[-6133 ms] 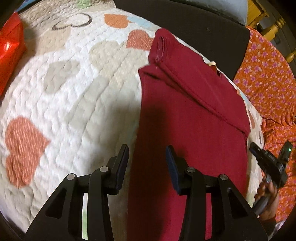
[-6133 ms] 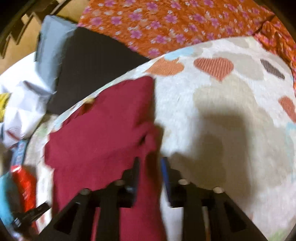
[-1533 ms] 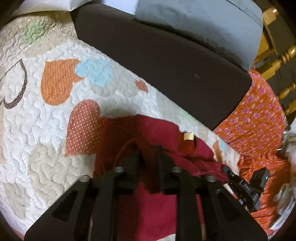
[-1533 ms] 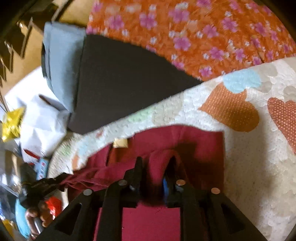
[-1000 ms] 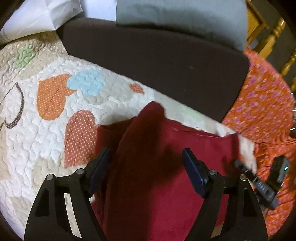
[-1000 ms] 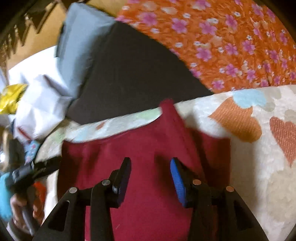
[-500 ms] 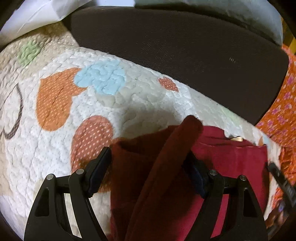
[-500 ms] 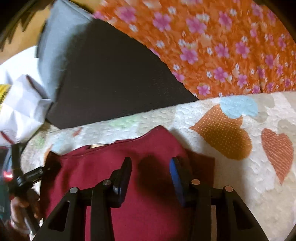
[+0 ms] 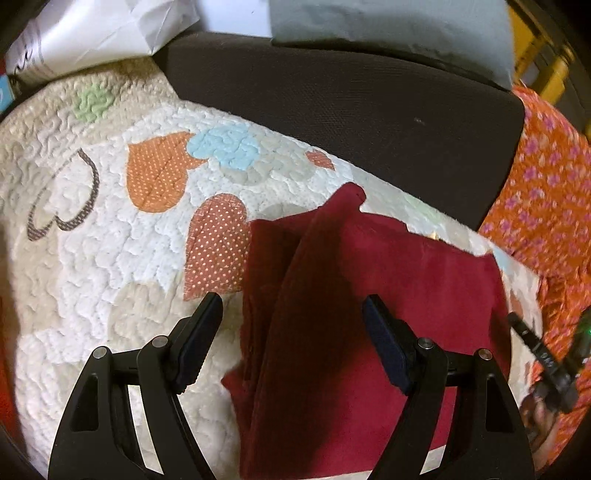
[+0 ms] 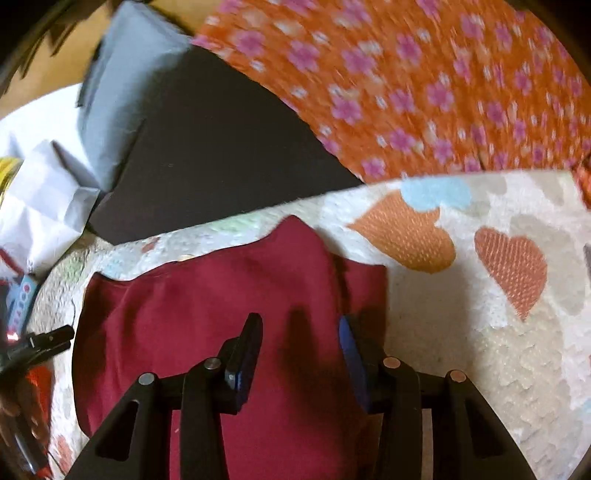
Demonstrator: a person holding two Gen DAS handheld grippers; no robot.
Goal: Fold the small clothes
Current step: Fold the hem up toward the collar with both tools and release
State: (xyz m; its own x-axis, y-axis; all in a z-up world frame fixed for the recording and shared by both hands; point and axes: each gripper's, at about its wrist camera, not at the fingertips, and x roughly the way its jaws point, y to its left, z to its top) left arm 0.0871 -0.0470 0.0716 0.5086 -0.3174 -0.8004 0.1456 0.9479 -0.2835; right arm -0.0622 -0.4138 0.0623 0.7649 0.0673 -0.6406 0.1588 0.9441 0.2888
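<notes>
Left gripper [image 9: 291,332]: jaws wide apart, empty, above the red cloth [image 9: 388,295]. Right gripper [image 10: 301,347]: jaws apart, empty, over the cloth on the quilt [image 10: 480,332].

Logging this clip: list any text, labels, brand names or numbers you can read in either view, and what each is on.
No text can be read.
Blue package at the left edge of the right wrist view: white print, too blurred to read.
White paper: dark marks at its left edge, cut off and illegible.
Small tan tag on the maroon garment: too small to tell.
</notes>
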